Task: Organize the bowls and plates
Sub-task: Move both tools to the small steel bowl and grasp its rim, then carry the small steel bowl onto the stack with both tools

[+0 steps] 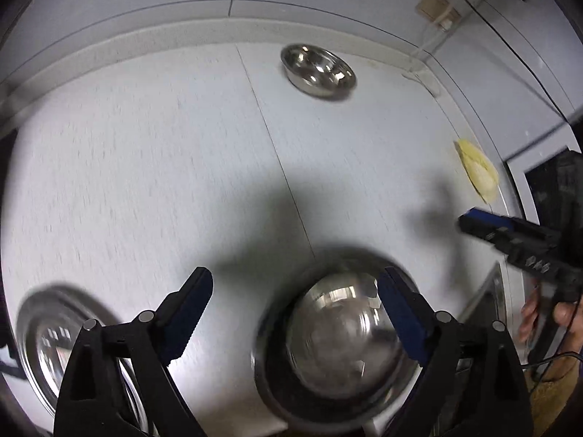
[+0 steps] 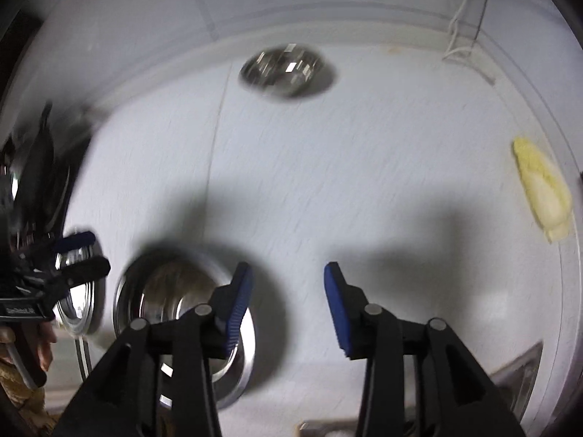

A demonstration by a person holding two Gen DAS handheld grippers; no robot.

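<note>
A large steel bowl point(image 1: 339, 342) stands near the counter's front edge. My left gripper point(image 1: 296, 280) hangs open above it; its right finger overlaps the bowl's rim, with nothing between the pads. A flat steel plate point(image 1: 54, 335) lies to the left. A smaller steel bowl point(image 1: 317, 70) sits far back near the wall. In the right wrist view my right gripper point(image 2: 288, 273) is open and empty, just right of the large bowl point(image 2: 171, 291). The left gripper point(image 2: 87, 253) shows in front of the plate point(image 2: 76, 291), and the far bowl point(image 2: 288, 70) is blurred. The right gripper point(image 1: 470, 222) enters at the right.
A yellow cloth point(image 1: 477, 171) point(image 2: 543, 193) lies by the counter's right edge. A wall socket with cables point(image 1: 437, 7) is at the back right corner. A hand point(image 1: 532, 313) holds the right gripper. A metal edge point(image 2: 517, 367) shows at the front right.
</note>
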